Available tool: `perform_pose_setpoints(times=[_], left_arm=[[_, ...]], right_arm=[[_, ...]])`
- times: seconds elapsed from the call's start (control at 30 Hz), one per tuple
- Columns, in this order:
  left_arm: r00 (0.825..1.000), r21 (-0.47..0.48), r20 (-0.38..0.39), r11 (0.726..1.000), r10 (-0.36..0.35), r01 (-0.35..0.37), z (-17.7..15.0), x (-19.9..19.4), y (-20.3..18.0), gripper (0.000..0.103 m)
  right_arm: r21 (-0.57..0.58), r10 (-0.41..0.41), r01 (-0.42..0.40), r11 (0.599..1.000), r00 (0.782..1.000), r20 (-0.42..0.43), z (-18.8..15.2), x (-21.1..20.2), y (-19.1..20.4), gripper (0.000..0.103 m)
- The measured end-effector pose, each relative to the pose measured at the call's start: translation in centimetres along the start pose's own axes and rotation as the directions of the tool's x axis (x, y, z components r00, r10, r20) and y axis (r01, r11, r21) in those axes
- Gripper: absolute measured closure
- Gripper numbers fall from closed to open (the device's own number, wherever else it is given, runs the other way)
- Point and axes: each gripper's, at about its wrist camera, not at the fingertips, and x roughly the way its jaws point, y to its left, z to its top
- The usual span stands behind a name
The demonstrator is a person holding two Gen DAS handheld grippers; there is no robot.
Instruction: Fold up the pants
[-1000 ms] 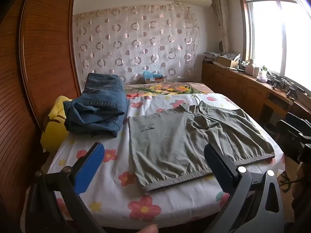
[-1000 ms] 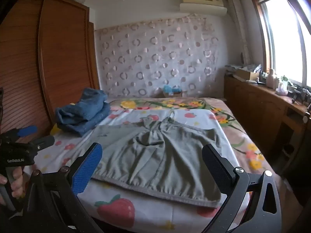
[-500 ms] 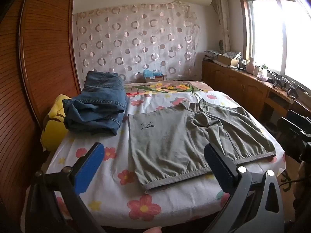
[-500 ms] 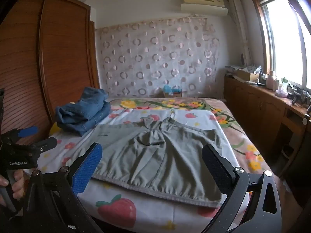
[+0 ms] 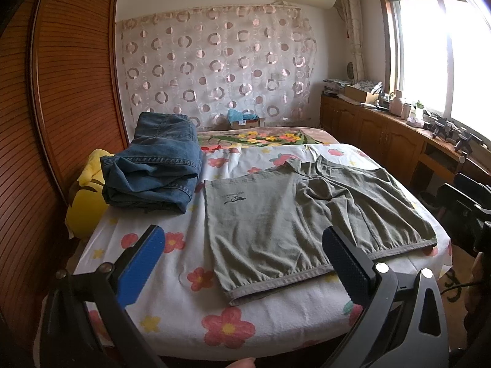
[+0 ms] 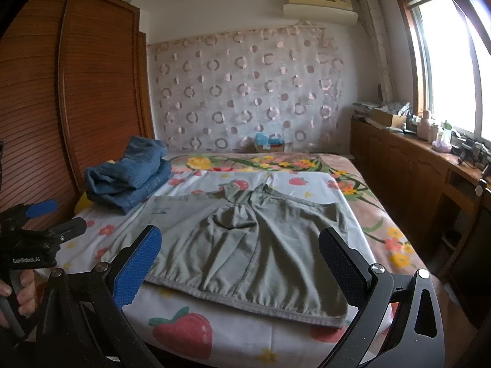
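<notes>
Barely anything has shifted: both the left gripper (image 5: 242, 257) and right gripper (image 6: 239, 254), jaws spread and empty, hover short of the olive shorts (image 5: 307, 214) lying flat at twelve o'clock on the bed (image 5: 172, 312), so the fold isn't begun and next calls for pinching the waistband (image 6: 245, 302).

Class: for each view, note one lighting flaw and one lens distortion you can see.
Left wrist view: window blown out white; wardrobe edges bow from fisheye. Right wrist view: window glare again; dark vignette in the corners, grey shorts evenly lit.
</notes>
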Motion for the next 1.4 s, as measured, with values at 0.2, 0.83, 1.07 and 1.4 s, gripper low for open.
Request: perform_pose_setpoints(times=[0.2, 0.83, 1.07, 1.4], left_arm=[[1.0, 0.001, -0.001, 1.0, 0.0, 0.0, -0.1, 0.1, 0.0, 0.0], [1.0, 0.002, -0.001, 1.0, 0.003, -0.003, -0.6, 0.9, 0.5, 0.0], [1.0, 0.001, -0.001, 1.0, 0.002, -0.002, -0.6, 0.9, 0.5, 0.0], [1.0, -0.001, 0.001, 1.0, 0.005, -0.005, -0.4, 0.6, 0.5, 0.0]], right_arm=[[0.0, -0.002, 0.002, 1.0, 1.0, -0.001, 0.0, 0.0, -0.3, 0.0], [0.001, -0.003, 0.003, 1.0, 1.0, -0.005, 0.2, 0.3, -0.2, 0.0], [0.0, -0.003, 0.003, 1.0, 1.0, -0.005, 0.1, 0.3, -0.2, 0.0], [0.0, -0.003, 0.003, 1.0, 1.0, -0.005, 0.1, 0.4, -0.1, 0.0]])
